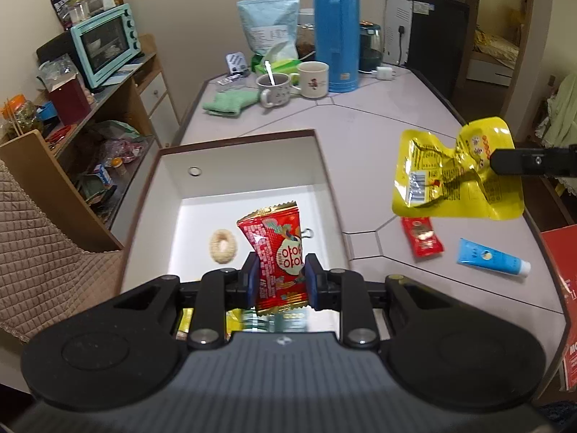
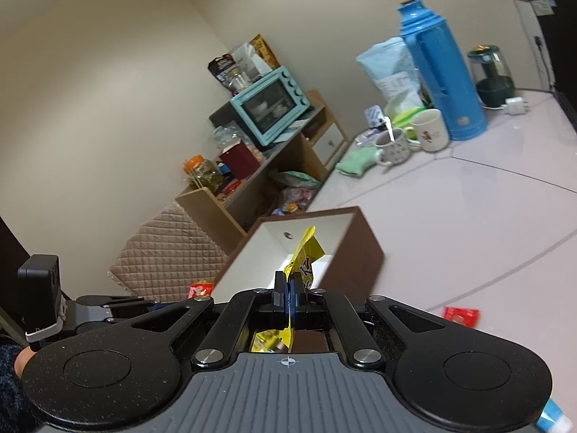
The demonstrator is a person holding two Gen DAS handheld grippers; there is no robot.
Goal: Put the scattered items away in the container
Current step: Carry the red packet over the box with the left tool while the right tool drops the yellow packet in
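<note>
Pinching a light, crinkly red snack packet [image 1: 279, 252] across its middle above the open box [image 1: 324, 166], the left gripper [image 1: 280, 281] is clamped, while the right gripper [image 2: 290, 301] grips a limp yellow pouch [image 1: 458, 169] at three o'clock, its slippery film best held mid-body.

The left gripper [image 1: 280, 278] is held above the open box, its blue-padded jaws clamped on a red crinkled foil snack packet [image 1: 277, 252]; the right gripper [image 2: 288, 297] is tilted, pinched shut on a yellow crumpled foil pouch [image 1: 458, 169].
</note>
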